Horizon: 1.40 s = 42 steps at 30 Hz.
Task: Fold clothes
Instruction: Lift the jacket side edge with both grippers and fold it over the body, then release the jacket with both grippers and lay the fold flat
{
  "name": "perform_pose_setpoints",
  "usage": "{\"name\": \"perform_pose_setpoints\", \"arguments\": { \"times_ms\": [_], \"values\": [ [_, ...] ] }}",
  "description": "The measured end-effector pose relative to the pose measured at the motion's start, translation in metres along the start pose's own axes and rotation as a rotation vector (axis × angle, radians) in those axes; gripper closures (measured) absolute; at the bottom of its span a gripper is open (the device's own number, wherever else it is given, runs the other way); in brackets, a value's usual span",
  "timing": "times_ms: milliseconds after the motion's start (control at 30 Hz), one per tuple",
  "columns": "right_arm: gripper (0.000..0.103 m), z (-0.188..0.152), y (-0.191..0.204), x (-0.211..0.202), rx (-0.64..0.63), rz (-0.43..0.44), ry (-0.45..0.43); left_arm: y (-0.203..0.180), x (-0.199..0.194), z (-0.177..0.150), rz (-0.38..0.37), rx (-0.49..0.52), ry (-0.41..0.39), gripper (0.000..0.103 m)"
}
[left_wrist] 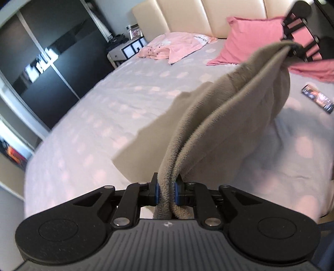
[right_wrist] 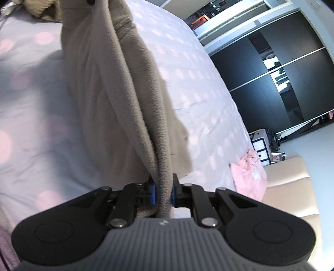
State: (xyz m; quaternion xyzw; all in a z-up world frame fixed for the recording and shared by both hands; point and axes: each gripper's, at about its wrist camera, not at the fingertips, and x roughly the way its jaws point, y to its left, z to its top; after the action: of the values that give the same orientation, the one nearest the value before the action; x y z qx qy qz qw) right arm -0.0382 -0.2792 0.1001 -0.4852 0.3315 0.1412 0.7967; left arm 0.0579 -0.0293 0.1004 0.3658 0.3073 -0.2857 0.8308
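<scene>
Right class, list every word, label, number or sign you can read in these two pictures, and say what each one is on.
"...erCr...": part of a word on the pink garment by the headboard; the rest is cut off.
Small white emblem on the left gripper body: a symbol, no letters.
Flat printed item on the bed: too blurred to read.
Nothing else readable.

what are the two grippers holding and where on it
Both hold the beige fleece garment: left gripper and right gripper each clamp a doubled edge.

Your left wrist view looks down across the bed (left_wrist: pixel 87 116) toward the headboard (left_wrist: pixel 187 14); right wrist view faces the wardrobe (right_wrist: pixel 271 83). Both share the bed, close.
</scene>
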Motion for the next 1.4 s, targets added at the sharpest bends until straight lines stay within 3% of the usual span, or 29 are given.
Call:
{"name": "perform_pose_setpoints", "arguments": {
  "times_ms": [200, 367, 633, 833, 933, 1000, 1100, 1167, 1333, 1367, 1400],
  "values": [
    [0.089, 0.027, -0.058, 0.052, 0.015, -0.036, 0.023, 0.043, 0.057, 0.049, 0.057, 0.03, 0.019, 0.092],
    [0.089, 0.044, -0.103, 0.127, 0.057, -0.005, 0.061, 0.081, 0.132, 0.077, 0.006, 0.004, 0.089, 0.092],
    [0.088, 0.038, -0.119, 0.251, 0.146, 0.148, 0.135, 0.115, 0.267, 0.078, -0.121, -0.062, 0.223, 0.091],
    [0.078, 0.026, -0.112, 0.304, 0.202, 0.162, 0.153, 0.116, 0.32, 0.063, -0.143, -0.093, 0.261, 0.086],
    [0.065, 0.022, -0.108, 0.313, 0.251, 0.115, 0.143, 0.12, 0.326, 0.056, -0.119, -0.13, 0.246, 0.076],
    [0.051, 0.019, -0.11, 0.317, 0.283, 0.051, 0.138, 0.126, 0.322, 0.057, -0.097, -0.169, 0.229, 0.068],
    [0.051, 0.016, -0.126, 0.314, 0.343, -0.068, 0.152, 0.134, 0.31, 0.065, -0.005, -0.206, 0.197, 0.057],
    [0.05, 0.014, -0.141, 0.306, 0.407, -0.113, 0.156, 0.143, 0.298, 0.069, 0.049, -0.24, 0.176, 0.056],
    [0.052, 0.011, -0.16, 0.258, 0.59, -0.056, 0.048, 0.148, 0.248, 0.068, 0.049, -0.341, 0.069, 0.057],
    [0.054, 0.01, -0.157, 0.247, 0.624, -0.035, 0.018, 0.144, 0.239, 0.066, 0.049, -0.355, 0.045, 0.059],
    [0.056, 0.008, -0.152, 0.238, 0.665, -0.01, -0.014, 0.138, 0.231, 0.062, 0.043, -0.368, 0.021, 0.072]
  ]
}}
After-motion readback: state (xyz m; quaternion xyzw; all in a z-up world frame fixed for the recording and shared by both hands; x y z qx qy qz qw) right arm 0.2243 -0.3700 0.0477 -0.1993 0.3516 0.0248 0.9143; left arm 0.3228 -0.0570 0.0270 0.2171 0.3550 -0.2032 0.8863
